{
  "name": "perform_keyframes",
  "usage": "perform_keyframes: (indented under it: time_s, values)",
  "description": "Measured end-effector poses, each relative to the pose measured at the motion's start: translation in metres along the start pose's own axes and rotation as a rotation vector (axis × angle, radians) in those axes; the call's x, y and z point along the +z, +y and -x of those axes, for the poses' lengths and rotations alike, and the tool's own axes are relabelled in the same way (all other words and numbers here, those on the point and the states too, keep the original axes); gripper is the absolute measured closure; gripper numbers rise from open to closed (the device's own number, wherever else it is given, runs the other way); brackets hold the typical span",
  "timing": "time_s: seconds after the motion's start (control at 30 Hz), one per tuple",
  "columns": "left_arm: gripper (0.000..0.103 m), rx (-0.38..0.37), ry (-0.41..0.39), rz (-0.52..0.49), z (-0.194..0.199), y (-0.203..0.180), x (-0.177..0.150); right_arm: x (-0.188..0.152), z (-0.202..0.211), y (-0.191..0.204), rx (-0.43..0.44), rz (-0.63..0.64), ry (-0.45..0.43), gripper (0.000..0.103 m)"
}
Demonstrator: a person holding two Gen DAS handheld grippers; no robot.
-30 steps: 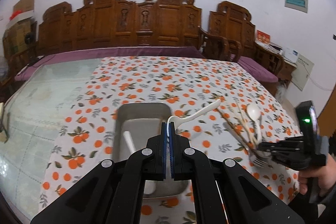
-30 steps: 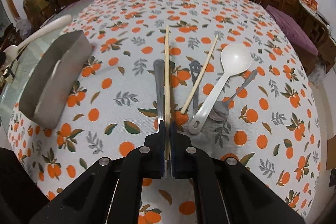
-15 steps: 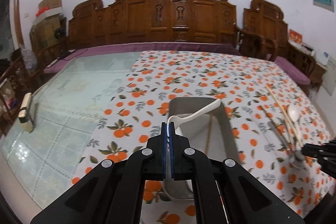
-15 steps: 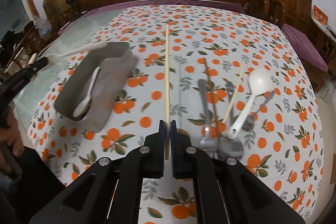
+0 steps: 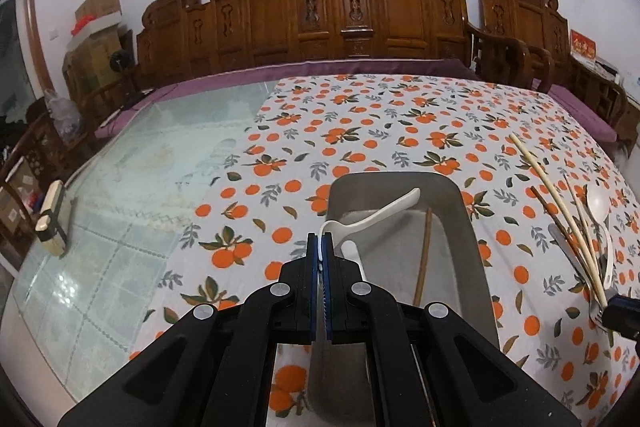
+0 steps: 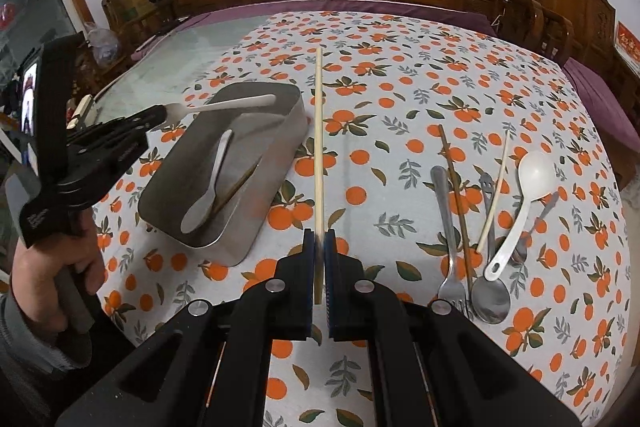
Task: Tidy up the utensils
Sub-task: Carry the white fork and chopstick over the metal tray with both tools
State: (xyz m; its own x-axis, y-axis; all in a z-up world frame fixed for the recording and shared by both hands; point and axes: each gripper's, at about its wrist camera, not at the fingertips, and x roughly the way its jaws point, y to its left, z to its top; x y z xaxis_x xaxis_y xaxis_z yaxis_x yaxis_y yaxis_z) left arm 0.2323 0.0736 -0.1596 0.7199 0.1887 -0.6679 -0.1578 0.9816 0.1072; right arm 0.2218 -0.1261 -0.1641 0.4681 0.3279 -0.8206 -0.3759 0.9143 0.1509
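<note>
- We are clamping the left gripper (image 5: 320, 259) on a white spoon (image 5: 372, 217), holding it over the metal tray (image 6: 256, 187).
- We are pinching a pale chopstick (image 6: 318, 147) in the right gripper (image 6: 319, 247), beside the tray.
- Leftover cutlery (image 6: 486, 211) is lying well right on the orange-print tablecloth (image 6: 400, 87).

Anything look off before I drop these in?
Nothing spilled or damaged. One brown chopstick lies in the tray; its mate is out among the cutlery on the cloth.
</note>
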Motion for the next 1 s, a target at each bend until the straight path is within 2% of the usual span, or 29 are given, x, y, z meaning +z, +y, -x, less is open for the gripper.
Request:
perform_keyframes:
  time_s: [0.43,0.63,0.77,0.93,1.0]
  values:
    - [0.102,-0.049,0.049,-0.050,-0.009,-0.019,-0.007,0.010,-0.009,0.001,0.015,-0.003,-0.001,0.097]
    - [0.101,-0.098,0.071,-0.081,-0.009,-0.028,-0.011,0.010,-0.012,0.004,0.028,-0.003,0.002,0.097]
    - [0.089,-0.145,0.073,-0.080,-0.003,-0.026,-0.010,0.012,-0.011,0.007,0.040,0.005,-0.005,0.097]
    - [0.087,-0.176,0.058,-0.049,0.009,-0.009,-0.006,0.017,-0.010,0.013,0.049,0.013,-0.012,0.097]
    - [0.082,-0.174,0.044,-0.032,0.016,0.002,-0.003,0.019,-0.012,0.015,0.056,0.014,-0.012,0.097]
